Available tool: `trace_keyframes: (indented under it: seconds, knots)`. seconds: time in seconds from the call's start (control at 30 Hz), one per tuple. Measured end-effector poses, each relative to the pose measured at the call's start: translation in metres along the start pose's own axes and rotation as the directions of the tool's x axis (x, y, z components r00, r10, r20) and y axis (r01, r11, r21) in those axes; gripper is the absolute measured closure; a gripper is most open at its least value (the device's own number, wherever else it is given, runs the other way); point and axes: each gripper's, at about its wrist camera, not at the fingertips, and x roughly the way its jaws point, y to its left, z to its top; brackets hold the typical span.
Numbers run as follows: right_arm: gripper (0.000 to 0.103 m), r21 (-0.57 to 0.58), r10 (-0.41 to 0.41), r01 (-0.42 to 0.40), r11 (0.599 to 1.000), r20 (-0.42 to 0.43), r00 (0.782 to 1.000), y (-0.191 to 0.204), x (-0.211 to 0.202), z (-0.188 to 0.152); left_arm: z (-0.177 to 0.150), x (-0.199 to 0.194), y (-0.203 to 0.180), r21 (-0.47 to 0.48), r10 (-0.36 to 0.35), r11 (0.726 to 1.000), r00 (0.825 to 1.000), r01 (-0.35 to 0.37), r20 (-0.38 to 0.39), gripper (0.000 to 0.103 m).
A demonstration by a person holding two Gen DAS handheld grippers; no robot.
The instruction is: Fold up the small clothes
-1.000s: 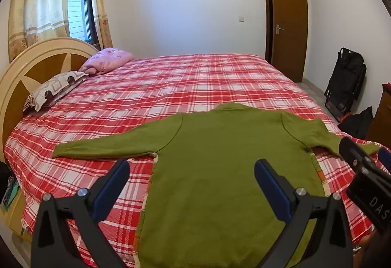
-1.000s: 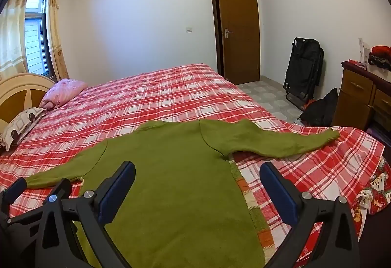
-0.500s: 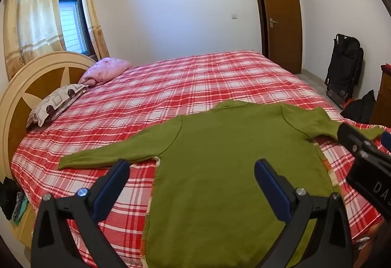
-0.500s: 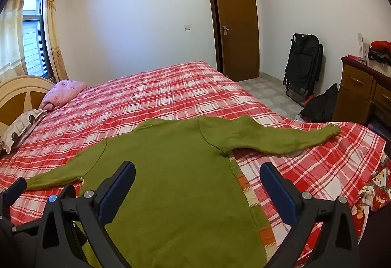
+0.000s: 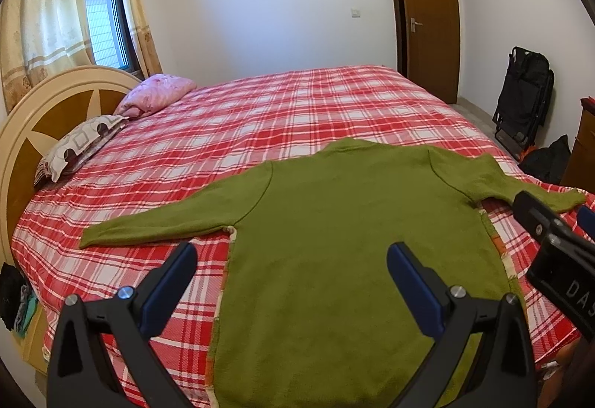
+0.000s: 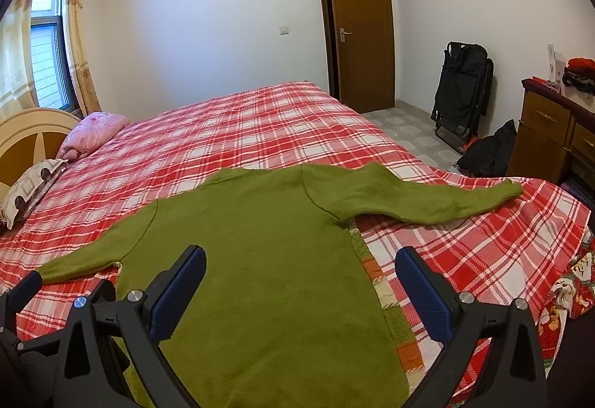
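While nothing is folded yet, my notes from the remote station run as follows.

Progress: the green sweater (image 5: 334, 240) lies flat, back up, both sleeves spread; I judge every fold is left to do.
Sweater position: on the red plaid bedspread (image 5: 279, 118), hem toward me at 6 o'clock, collar at 12.
Left sleeve: (image 5: 167, 218) reaching to 9 o'clock in the left wrist view.
Right sleeve: (image 6: 427, 200) stretched toward 3 o'clock in the right wrist view.
Left gripper: (image 5: 288, 281) fingers wide apart, holding nothing, above the lower body.
Right gripper: (image 6: 299, 285) likewise spread and empty.
Change since a second ago: both cameras have tipped upward slightly, so the sweater sits lower in view; the garment itself has not moved.
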Motion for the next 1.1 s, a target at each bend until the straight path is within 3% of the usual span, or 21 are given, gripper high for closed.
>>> trace_keyframes:
  seconds: [0.73,1.1]
  knots:
    - [0.001,0.006,-0.016,0.016,1.000,-0.028,0.999,-0.005,0.012,-0.002,0.000,0.006,0.000,-0.034,-0.057,0.998,0.998,0.056,-0.020,0.000]
    - [0.001,0.006,-0.057,0.057,0.998,-0.051,0.997,-0.013,0.031,0.000,-0.002,0.026,0.000,-0.052,-0.084,0.995,0.994,0.080,-0.069,0.000]
